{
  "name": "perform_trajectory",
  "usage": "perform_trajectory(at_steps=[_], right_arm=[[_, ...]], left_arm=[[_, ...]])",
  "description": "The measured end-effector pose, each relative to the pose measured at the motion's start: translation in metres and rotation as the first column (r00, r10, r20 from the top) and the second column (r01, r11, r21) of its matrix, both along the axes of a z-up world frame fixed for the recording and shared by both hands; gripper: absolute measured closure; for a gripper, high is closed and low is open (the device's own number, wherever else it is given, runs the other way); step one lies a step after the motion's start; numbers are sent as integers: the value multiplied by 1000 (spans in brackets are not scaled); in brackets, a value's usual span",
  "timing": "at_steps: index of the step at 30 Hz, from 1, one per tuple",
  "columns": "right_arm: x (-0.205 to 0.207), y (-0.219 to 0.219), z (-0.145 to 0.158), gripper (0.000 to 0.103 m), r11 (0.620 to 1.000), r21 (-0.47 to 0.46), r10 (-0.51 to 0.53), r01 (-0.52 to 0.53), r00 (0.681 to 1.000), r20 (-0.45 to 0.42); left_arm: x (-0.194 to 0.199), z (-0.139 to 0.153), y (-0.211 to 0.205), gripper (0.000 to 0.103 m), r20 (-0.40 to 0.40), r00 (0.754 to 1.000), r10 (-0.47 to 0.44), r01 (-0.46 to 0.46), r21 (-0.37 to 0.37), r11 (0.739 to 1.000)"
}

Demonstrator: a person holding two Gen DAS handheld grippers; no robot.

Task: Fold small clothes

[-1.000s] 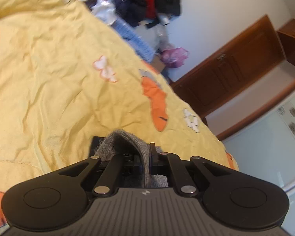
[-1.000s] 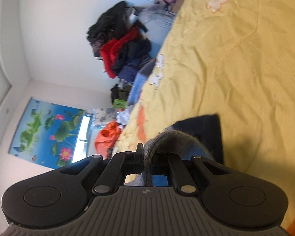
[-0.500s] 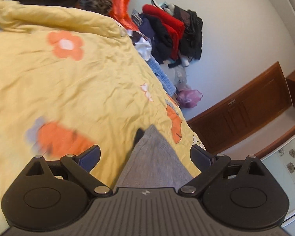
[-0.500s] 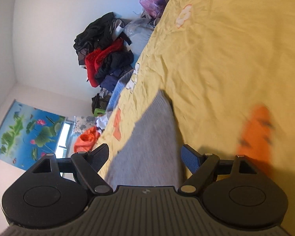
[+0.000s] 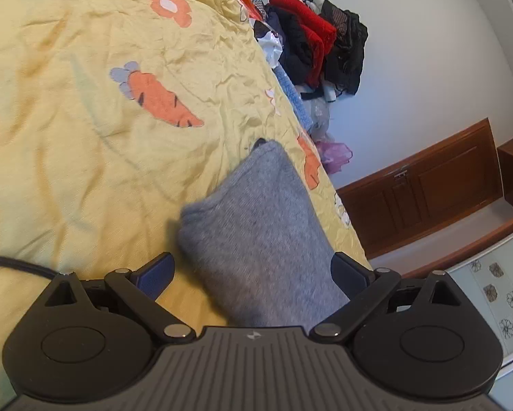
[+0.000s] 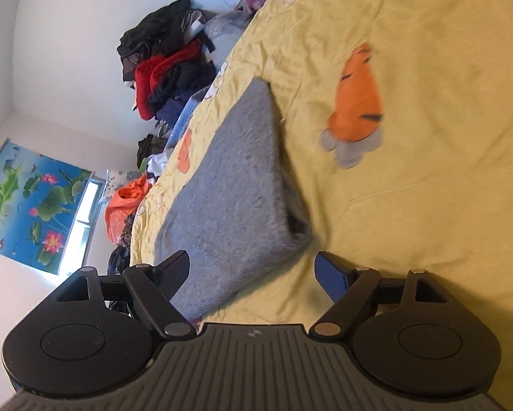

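Grey knit [image 5: 256,236] lying on the yellow quilt [image 5: 85,171], doubled over into a thick rectangle, near the quilt's edge on the side toward the clothes pile [image 5: 311,51]; a sliver of darker cloth peeking out at its far corner, too small to identify; in the right view the same knit [image 6: 229,185] showing a layered open end at its near corner, so at least one fold judged done

Left gripper [image 5: 253,274] spread wide, fingers either side of the knit's near end and gripping nothing; whether a pad brushes the cloth cannot be told; right gripper [image 6: 253,274] likewise wide open and empty, left finger over the knit's near edge, right finger above bare quilt

Apparently at a release point: piece laid down, folded, both jaws clear of it; edges look roughly matched though soft blur hides detail

Left to do, as a judgement: perhaps one more fold or a smoothing press, then setting aside; whether more small items wait is not shown, only the heap by the wall [image 6: 68,51]
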State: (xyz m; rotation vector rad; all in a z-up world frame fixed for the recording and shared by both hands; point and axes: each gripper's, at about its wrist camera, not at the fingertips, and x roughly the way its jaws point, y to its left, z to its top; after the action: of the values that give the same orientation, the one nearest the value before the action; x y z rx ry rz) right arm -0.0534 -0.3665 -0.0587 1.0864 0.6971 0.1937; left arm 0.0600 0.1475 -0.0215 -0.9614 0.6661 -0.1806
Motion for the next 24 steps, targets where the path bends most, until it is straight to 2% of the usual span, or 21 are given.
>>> perform_trajectory(at_steps=[1,3,5,6,7,8,9,10,11,13,15,19,24], right_arm=[[8,8,0,22,1000,-11,4,-4,1000,8],[23,22,2,23,998,-58,-10,11,1000,19],[36,31,3,25,992,-116,-35,39,999,36],[40,35,2,31,990,-131,-49,54,998,38],[45,38,0,43,988,-144,-54,59,998,37],[49,40,-5,52,987,-146,-57,60,998,25],[53,40,-11,72,989,-134,-62,62,998,9],[54,39,-17,86,991,-119,-68,68,998,-1],[54,37,-22,89,992,-101,-78,78,997,5],[51,36,-25,87,993,-86,-78,80,997,17],[53,35,-20,86,995,-73,-69,70,997,20],[44,30,11,87,998,-32,-49,53,993,109],[11,13,36,88,999,-25,-29,34,988,151]], left_arm=[[3,0,-2,5,3,1000,13,-13,4,1000],[8,-1,-5,15,21,1000,13,-13,-7,1000],[15,-9,-7,62,-24,1000,18,-18,-5,1000],[18,-14,-7,72,-52,998,33,-33,0,999],[18,-19,-5,83,-62,997,54,-54,7,999],[17,-22,-3,85,-65,996,62,-62,-2,998],[18,-23,-2,86,-64,996,65,-65,-9,998],[18,-23,-2,91,-67,996,66,-66,-3,998],[19,-22,-3,97,-72,996,61,-60,17,998],[21,-18,-6,98,-76,996,55,-51,52,997],[17,-6,-7,98,-45,998,50,-48,60,997],[-2,28,-9,99,50,999,10,-13,68,998],[-39,43,-1,99,68,997,-36,31,73,997]])
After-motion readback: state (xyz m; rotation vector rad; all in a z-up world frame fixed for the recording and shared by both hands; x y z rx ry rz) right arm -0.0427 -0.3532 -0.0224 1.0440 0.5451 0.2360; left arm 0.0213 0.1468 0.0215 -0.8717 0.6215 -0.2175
